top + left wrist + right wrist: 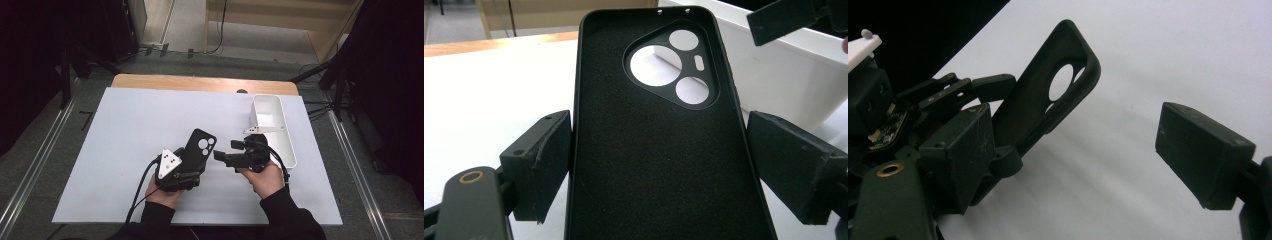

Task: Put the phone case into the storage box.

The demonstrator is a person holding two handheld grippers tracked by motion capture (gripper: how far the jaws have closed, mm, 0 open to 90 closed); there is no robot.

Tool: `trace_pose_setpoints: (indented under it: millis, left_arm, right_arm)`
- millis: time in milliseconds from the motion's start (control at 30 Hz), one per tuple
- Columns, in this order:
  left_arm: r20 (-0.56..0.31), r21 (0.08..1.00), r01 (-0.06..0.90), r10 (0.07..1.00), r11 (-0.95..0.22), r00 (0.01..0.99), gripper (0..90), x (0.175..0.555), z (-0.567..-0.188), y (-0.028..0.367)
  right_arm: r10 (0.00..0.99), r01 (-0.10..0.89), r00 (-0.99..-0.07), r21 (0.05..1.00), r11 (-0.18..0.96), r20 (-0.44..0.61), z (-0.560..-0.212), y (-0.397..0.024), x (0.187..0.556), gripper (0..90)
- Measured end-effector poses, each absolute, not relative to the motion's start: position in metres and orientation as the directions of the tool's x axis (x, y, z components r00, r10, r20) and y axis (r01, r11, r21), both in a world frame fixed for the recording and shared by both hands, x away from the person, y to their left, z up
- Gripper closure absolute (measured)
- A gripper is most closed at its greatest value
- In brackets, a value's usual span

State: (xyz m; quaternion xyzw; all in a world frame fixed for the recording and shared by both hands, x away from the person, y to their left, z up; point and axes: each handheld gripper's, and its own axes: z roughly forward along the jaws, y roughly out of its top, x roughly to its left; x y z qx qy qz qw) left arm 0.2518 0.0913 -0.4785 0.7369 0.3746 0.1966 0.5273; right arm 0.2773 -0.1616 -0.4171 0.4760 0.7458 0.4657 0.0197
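phone case [199, 146], black and empty, sits near the middle of the white worktop [125, 150], clamped across its width by the left claw [186, 167]; in the left gripper view the two pads [544, 165] press on its long edges, so the soft dark inner face [659, 165] looks at that camera and the camera cut-out [674, 62] lies at the far end, toward twelve o'clock; gripping the lower half seems meant to leave the upper end and the cut-out free for whatever comes next; in the right gripper view the case [1048, 100] stands raised on a slant above the worktop, its top corner up at about one o'clock, which i read as presenting it to the other hand rather than resting it.

right claw [222, 157] lies at about three o'clock from the case, pointing across at it toward nine o'clock, near but apart; its jaws stand wide with nothing between them, one pad [1203, 152] showing against bare worktop; that sideways aim looks like an approach to the case's free edge, perhaps to take it over or steady it, though i can't tell which.

white bin [272, 125] stands along the right side at roughly two o'clock, just behind the right hand [265, 177]; it looks empty from above, and it may be where the case is bound, as a guess only; left hand [161, 192] holds low at six o'clock.
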Motion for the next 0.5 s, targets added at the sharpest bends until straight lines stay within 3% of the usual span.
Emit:
trace_pose_setpoints:
  millis: [500]
  left_arm:
    - [-0.102, 0.936, 0.319, 0.749, -0.152, 0.654, 13.7, 0.246, -0.474, 0.089]
  right_arm:
    - [0.73, 0.704, -0.535, 0.703, 0.106, 0.425, -0.419, -0.148, 0.296, 14.6]
